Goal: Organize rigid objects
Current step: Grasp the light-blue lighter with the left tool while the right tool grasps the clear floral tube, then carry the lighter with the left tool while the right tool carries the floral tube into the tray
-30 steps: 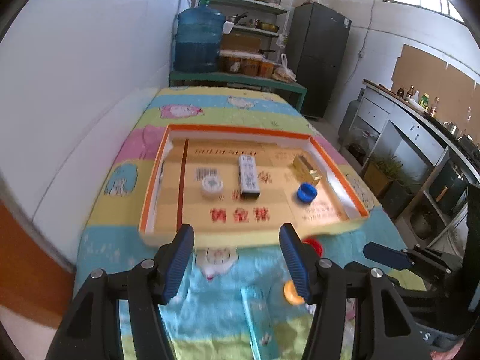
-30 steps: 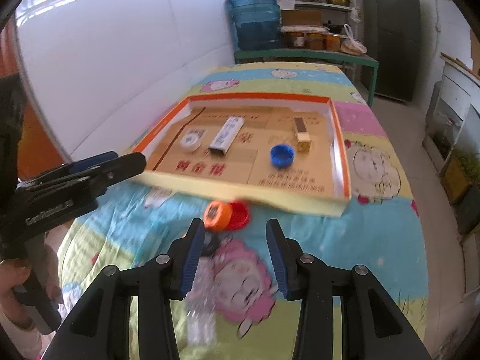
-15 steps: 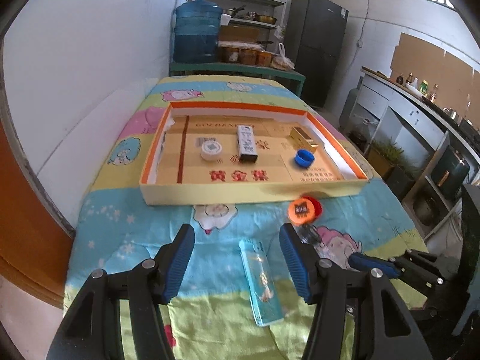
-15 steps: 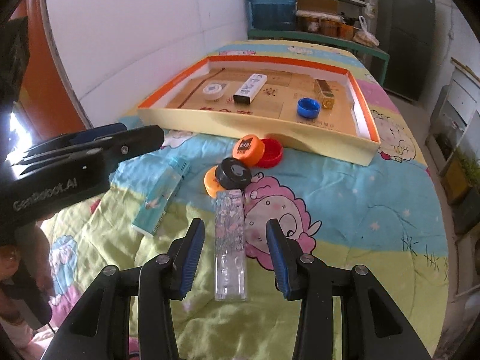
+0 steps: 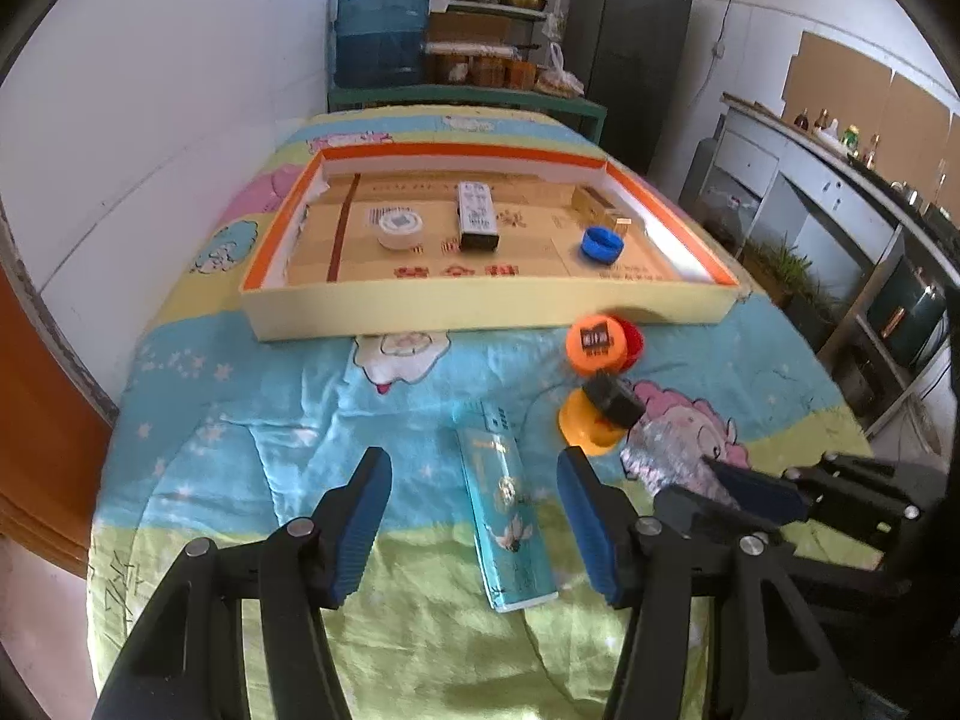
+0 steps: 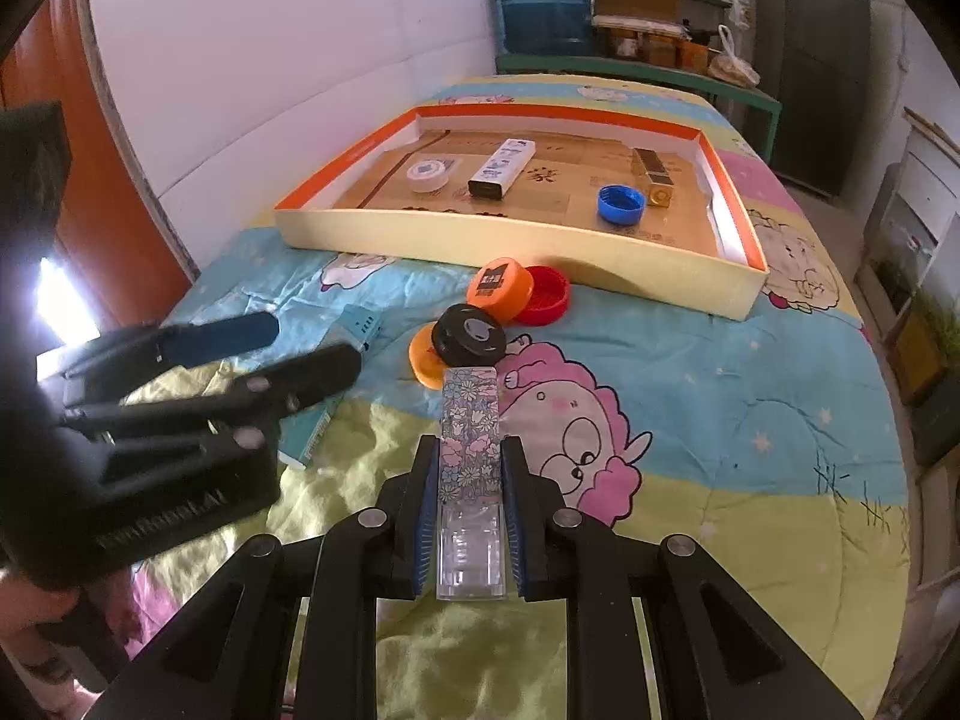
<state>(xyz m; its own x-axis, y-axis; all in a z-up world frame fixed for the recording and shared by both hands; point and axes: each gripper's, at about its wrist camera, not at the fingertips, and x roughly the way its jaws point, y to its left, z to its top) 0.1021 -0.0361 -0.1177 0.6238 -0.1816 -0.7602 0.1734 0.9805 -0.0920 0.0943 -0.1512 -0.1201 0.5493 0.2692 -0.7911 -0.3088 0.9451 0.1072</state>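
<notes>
While your right gripper (image 6: 465, 483) sits clamped on the clear floral-printed case (image 6: 469, 450), that case lies flat on the cartoon-print quilt (image 6: 720, 420) with its long axis running straight away from you — the far, flowered end points toward the black cap (image 6: 469, 333), and the plain clear end sits back between the blue pads (image 6: 427, 516). The pads press its two long sides.

Your left gripper (image 5: 474, 507) hangs above the quilt with its jaws wide apart but closing slightly; nothing is gripped. Below the gap lies the teal box (image 5: 509, 507), long axis running away from you and slanted a little leftward at its far end; the pads do not touch it.

Just past the case, the black cap rests on top of a yellow-orange cap (image 6: 425, 357). Beyond those, an orange lid with a black label (image 6: 499, 289) leans against a red cap (image 6: 545, 294), both just in front of the near wall of the shallow orange-rimmed cardboard tray (image 6: 510, 243).

Inside the tray — from left to right in the right wrist view — lie a white round lid (image 6: 427, 173), a white-and-black box (image 6: 503, 168) with its long axis angled away to the right, a blue cap (image 6: 621, 203), and a gold box (image 6: 653, 177) pointing toward the far wall.
</notes>
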